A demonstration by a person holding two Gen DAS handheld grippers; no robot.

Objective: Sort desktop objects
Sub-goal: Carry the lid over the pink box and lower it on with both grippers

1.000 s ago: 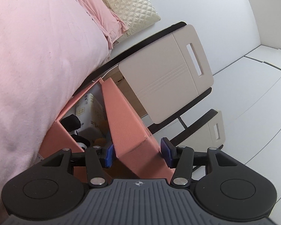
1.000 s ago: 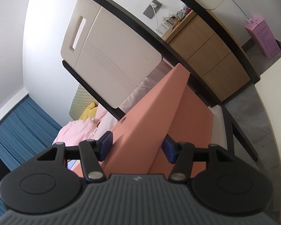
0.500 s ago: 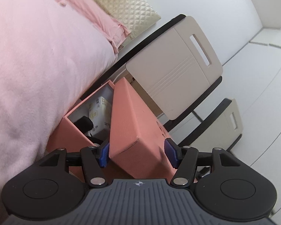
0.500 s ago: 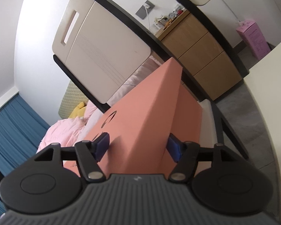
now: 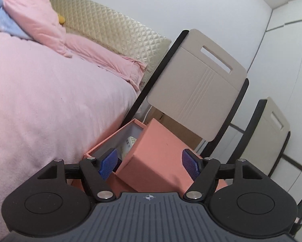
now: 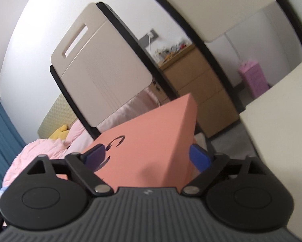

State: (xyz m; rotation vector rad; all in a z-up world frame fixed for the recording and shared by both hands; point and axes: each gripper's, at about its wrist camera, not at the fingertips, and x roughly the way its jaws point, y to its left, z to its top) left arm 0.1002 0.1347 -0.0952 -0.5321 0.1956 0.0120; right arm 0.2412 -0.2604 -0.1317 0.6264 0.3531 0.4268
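Lid-fitting step judged in hand: salmon lid (image 5: 159, 153) lies askew over the box (image 5: 110, 139), between both sets of jaws. Left gripper (image 5: 149, 162) & right gripper (image 6: 148, 157) are opening, pads clear of it. Next: lid to be squared and pressed down. Left view alone shows box contents at 11 o'clock; right view, the lid's logo & the desk (image 6: 282, 109) at 3.
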